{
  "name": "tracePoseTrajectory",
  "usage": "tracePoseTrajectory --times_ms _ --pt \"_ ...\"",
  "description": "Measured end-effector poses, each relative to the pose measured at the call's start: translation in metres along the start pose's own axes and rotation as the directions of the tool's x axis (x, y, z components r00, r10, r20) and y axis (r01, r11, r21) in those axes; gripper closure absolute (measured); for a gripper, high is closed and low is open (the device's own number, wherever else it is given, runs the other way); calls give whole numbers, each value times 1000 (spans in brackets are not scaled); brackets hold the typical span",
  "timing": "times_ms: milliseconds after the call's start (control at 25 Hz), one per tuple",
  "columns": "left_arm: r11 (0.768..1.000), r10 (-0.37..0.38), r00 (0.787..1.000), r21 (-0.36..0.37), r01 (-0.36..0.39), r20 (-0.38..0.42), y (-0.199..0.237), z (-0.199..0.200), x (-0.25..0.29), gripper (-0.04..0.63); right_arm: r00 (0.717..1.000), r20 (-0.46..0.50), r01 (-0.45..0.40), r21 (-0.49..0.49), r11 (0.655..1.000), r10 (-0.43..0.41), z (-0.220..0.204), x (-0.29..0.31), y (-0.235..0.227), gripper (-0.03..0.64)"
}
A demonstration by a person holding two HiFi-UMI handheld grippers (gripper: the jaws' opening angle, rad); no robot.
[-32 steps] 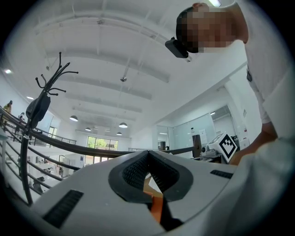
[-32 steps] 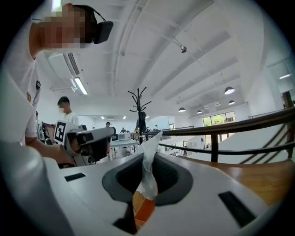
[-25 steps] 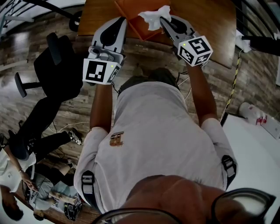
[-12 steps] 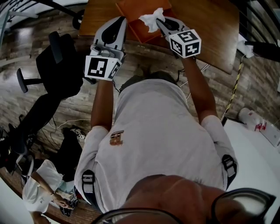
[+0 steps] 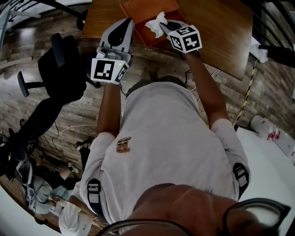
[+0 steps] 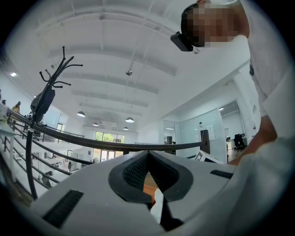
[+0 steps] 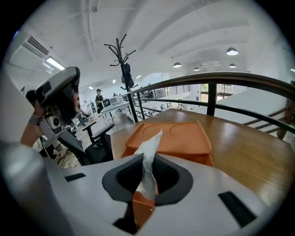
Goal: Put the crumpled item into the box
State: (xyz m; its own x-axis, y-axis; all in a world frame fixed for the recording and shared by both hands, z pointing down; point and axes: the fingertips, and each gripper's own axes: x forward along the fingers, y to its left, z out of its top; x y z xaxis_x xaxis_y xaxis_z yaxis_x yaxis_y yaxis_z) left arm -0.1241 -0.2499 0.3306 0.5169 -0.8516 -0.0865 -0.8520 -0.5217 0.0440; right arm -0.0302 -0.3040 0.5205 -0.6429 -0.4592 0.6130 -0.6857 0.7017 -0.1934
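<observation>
A wooden table [image 5: 216, 27] bears an orange box [image 7: 175, 136], its inside hidden. The right gripper [image 5: 162, 26] pinches the crumpled tissue [image 7: 148, 159] at the box's near edge. The left gripper [image 5: 124, 23] is closed and empty.

White crumpled tissue [image 5: 155, 23] – above orange box [image 5: 140, 11]

Both arms stretched forward; left tool [image 5: 124, 22] jaws together; right tool [image 5: 163, 27] pitched down, pinching tissue [image 5: 154, 23].
</observation>
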Motion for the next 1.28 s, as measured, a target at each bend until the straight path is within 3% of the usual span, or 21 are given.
tracePoseTrajectory --times_ms 400,800,1280 --pt "1000 10 1000 -17 -11 -8 5 -10 0 575 988 -151 9 -5 1000 -9 -24 34 -7 552" --pt "999 21 1000 -30 -21 -12 12 -15 -3 575 958 -272 53 -148 988 -93 -30 47 -18 552" --pt "999 16 1000 -36 -17 -23 16 -21 1 575 908 -381 70 -274 959 -175 -46 55 -38 457"
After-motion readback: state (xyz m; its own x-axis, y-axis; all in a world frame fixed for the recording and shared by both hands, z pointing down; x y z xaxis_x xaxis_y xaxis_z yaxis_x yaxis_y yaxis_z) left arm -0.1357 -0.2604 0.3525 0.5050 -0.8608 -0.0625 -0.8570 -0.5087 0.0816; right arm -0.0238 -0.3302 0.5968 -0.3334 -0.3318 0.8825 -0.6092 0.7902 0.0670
